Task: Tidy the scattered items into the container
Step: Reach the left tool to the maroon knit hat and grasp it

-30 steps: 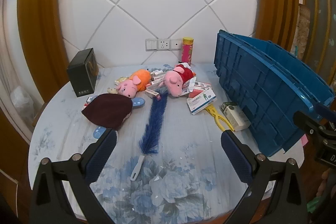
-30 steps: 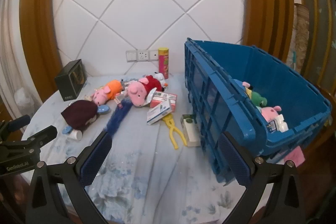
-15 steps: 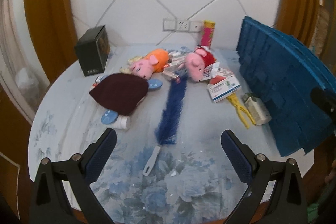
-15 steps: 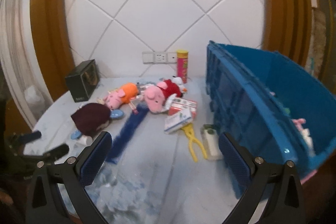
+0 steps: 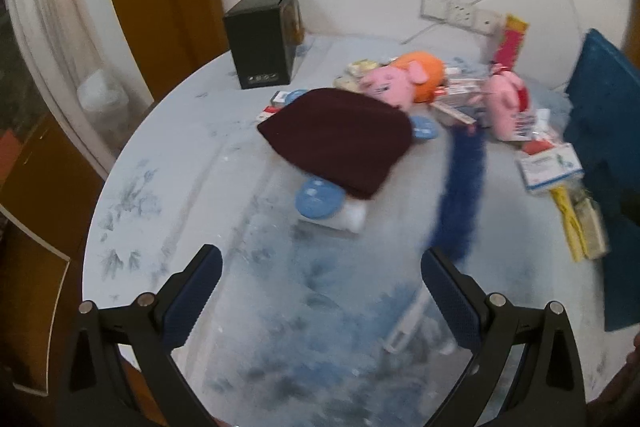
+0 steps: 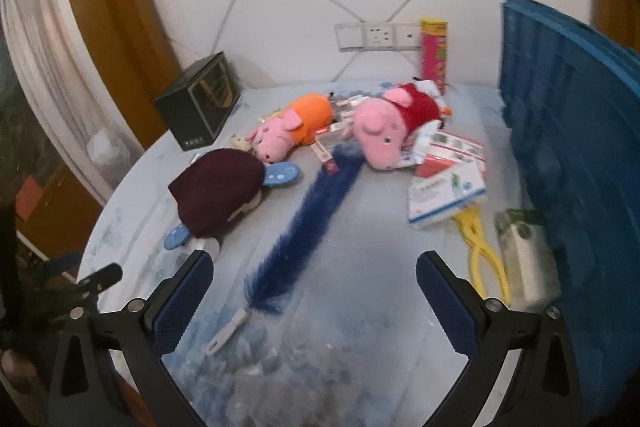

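Note:
The blue crate [image 6: 568, 131] stands at the right of the round table; its edge shows in the left wrist view as the blue crate [image 5: 600, 115]. Scattered items lie in the middle: a maroon hat [image 5: 340, 139] [image 6: 220, 195], an orange-dressed pig plush [image 5: 404, 81] [image 6: 292, 127], a red-dressed pig plush [image 6: 392, 123] [image 5: 506, 103], a blue feather duster [image 6: 312, 227] [image 5: 460, 199], boxes [image 6: 444, 195] and yellow tongs [image 6: 484, 251]. My left gripper [image 5: 320, 287] is open, hovering before the hat. My right gripper [image 6: 312, 291] is open above the duster's lower end.
A black box [image 5: 262, 43] [image 6: 200, 107] stands at the back left. A pink and yellow can [image 6: 434, 53] stands by the wall sockets. A white carton [image 6: 524, 251] lies against the crate. The left gripper's body [image 6: 72, 291] shows at the table's left edge.
Both grippers have swung left and come closer to the table. The crate has slid toward the right edge of both views. No item has moved.

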A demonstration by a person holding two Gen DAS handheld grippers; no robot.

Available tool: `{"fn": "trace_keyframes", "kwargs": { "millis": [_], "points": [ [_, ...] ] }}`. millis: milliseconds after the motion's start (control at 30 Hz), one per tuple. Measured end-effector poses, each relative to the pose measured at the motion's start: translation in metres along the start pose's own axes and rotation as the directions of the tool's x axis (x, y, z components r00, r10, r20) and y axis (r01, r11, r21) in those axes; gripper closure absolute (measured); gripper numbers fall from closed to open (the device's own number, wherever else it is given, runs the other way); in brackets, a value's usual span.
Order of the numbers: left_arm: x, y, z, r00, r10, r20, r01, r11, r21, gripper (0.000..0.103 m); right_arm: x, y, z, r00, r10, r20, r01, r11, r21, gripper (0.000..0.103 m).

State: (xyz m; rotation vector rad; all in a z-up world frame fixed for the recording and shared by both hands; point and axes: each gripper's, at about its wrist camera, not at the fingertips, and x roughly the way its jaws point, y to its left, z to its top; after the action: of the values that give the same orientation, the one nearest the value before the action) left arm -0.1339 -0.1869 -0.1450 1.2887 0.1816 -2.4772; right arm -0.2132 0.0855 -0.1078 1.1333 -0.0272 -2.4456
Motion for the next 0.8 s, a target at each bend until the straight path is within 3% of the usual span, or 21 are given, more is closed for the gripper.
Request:
{"fn": "trace_keyframes", "kwargs": {
  "millis": [367,500,633,733,800],
  "points": [
    [0.083,0.038,0.074,0.995,-0.093,-0.024,0.096,0.986,0.138,0.002,0.088,0.057,0.034,0.994,-0.071,-0.078,0.076,0.995,0.071,0.0],
    [0.11,0.022,0.086,0.986,-0.154,-0.062,0.163,0.97,0.178,0.002,0.111,0.059,0.036,0.987,-0.112,-0.119,0.123,0.989,0.087,0.001],
    [0.134,-0.009,0.084,0.976,-0.192,-0.098,0.209,0.953,0.218,0.002,0.132,0.048,0.034,0.975,-0.14,-0.171,0.157,0.983,0.092,0.02],
    [0.154,-0.032,0.079,0.972,-0.193,-0.131,0.22,0.945,0.24,0.002,0.15,0.033,0.033,0.966,-0.153,-0.206,0.175,0.98,0.093,0.027],
    [0.169,-0.048,0.077,0.972,-0.18,-0.154,0.217,0.938,0.27,0.008,0.158,0.024,0.031,0.964,-0.154,-0.219,0.18,0.978,0.104,0.027]
  ]
}}
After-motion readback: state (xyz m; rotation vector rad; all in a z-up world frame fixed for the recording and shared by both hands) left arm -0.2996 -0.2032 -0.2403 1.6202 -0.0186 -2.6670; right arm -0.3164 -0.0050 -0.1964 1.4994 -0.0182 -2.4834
